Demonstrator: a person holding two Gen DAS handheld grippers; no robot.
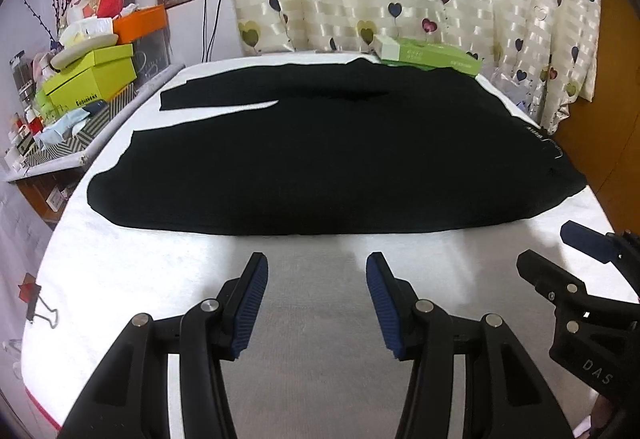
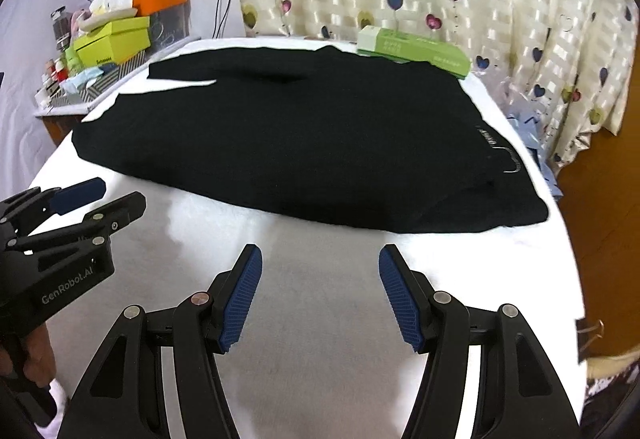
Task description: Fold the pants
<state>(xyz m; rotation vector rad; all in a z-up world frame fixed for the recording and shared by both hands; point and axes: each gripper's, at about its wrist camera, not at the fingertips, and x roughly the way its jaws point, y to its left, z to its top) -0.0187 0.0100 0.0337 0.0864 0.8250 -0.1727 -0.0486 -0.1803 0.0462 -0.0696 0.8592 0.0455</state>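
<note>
The white lettering "GenRobot.AI" is printed on the black body of the left gripper (image 2: pixel 105 199), seen in the right wrist view. The letters "DAS" are marked on the black body of the right gripper (image 1: pixel 560 245), seen in the left wrist view. Small print is carried by the lime-green box (image 1: pixel 96 75), the green carton (image 1: pixel 432 57) and the pants (image 1: pixel 320 159) waistband, but it is too blurred to be read.

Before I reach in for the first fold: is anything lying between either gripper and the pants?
Nothing visible. Only bare white cloth lies between the open left gripper, the open right gripper and the black pants.
</note>
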